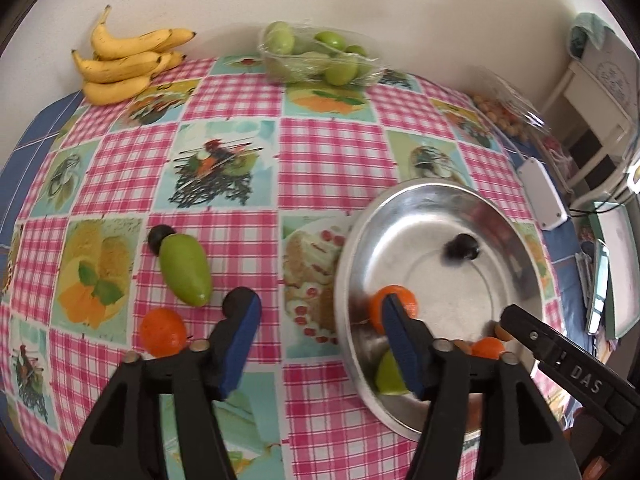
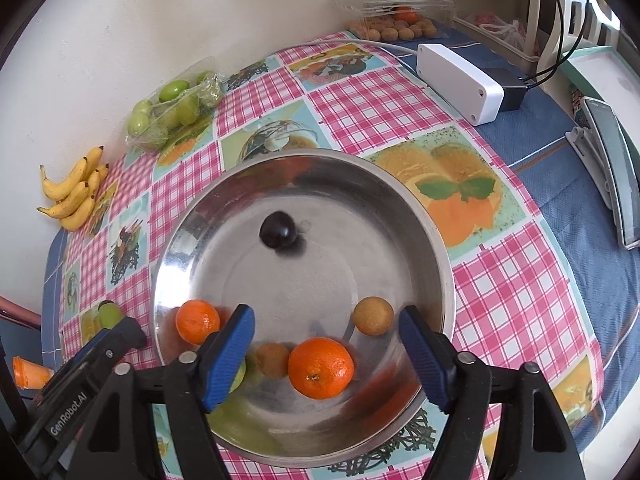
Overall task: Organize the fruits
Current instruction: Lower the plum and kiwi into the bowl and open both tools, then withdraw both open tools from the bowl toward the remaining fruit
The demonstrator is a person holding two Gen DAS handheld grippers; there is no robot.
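Observation:
A steel bowl (image 2: 432,240) (image 1: 516,240) holds a dark plum (image 2: 278,232), two oranges (image 2: 321,368) (image 2: 197,321), two brown fruits (image 2: 373,316) and a green fruit partly hidden behind a finger. My right gripper (image 2: 326,334) is open and empty over the bowl's near side. My left gripper (image 1: 316,312) is open and empty over the bowl's left rim. On the cloth to its left lie a green mango (image 1: 186,270), a dark plum (image 1: 157,237) and an orange (image 1: 163,332).
Bananas (image 1: 124,60) and a wrapped tray of green fruit (image 1: 320,54) lie by the far wall. A clear box of small brown fruit (image 2: 400,20), a white box (image 2: 460,82) and a phone stand (image 2: 612,168) sit at the right.

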